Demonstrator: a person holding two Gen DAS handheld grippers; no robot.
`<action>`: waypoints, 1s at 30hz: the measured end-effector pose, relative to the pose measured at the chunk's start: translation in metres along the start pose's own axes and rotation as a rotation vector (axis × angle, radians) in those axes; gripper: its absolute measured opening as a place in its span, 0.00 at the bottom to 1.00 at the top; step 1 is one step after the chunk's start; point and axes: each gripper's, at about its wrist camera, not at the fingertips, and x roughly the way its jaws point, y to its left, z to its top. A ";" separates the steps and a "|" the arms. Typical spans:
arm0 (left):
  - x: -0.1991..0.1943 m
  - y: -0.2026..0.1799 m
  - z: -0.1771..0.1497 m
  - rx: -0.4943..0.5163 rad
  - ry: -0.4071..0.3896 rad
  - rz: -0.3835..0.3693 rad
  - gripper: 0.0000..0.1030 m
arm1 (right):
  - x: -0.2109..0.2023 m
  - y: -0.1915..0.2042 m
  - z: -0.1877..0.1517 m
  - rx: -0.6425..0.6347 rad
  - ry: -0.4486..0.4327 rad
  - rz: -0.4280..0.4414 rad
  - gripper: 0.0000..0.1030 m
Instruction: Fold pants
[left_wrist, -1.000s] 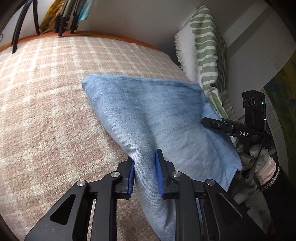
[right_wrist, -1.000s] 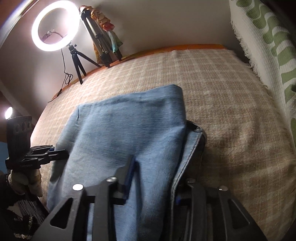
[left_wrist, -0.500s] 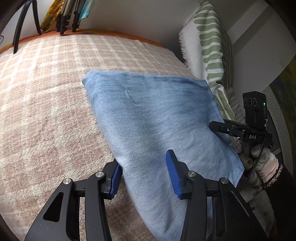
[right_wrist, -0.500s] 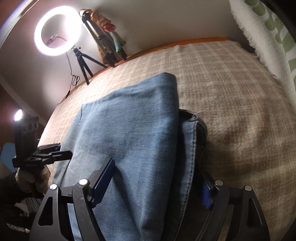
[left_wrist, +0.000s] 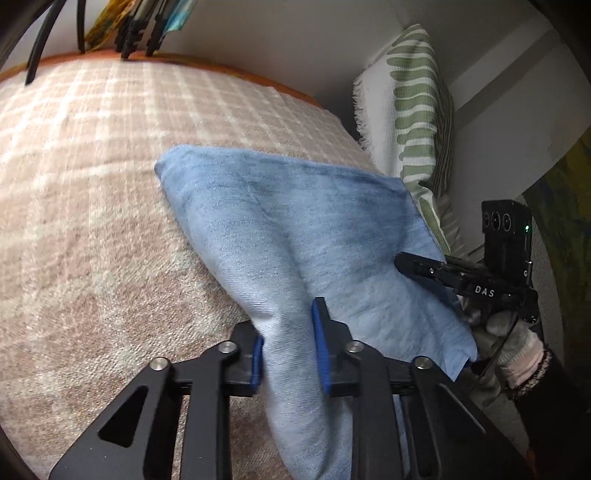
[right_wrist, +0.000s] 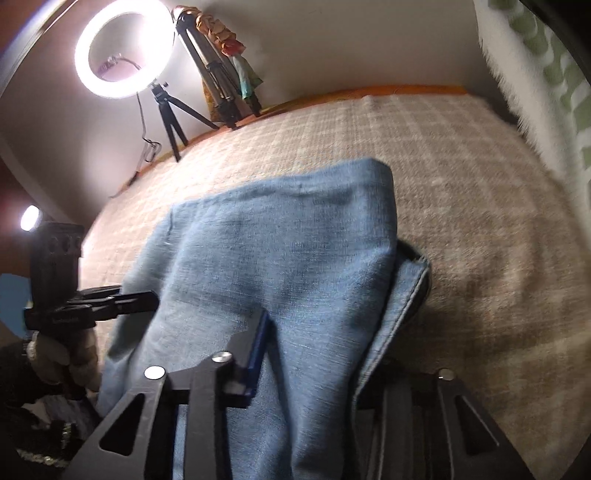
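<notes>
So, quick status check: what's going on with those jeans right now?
Left hand-held gripper and right hand-held gripper have just closed, each pinching the near edge of the folded jeans. Jeans on the checked blanket. Nothing in the way.

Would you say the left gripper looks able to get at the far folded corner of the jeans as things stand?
Probably not right away. The left gripper has just been closing and now pinches the near edge of the jeans. The checked blanket beside the far corner is bare, so nothing blocks the path once it lets go.
</notes>
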 end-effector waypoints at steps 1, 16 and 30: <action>-0.003 -0.001 -0.001 0.013 -0.006 0.002 0.16 | -0.002 0.004 0.001 -0.008 -0.001 -0.028 0.23; -0.040 -0.015 0.008 0.077 -0.048 -0.047 0.13 | -0.040 0.032 0.006 -0.043 -0.080 -0.114 0.13; -0.056 -0.017 0.078 0.154 -0.122 -0.017 0.12 | -0.046 0.039 0.076 -0.067 -0.201 -0.134 0.13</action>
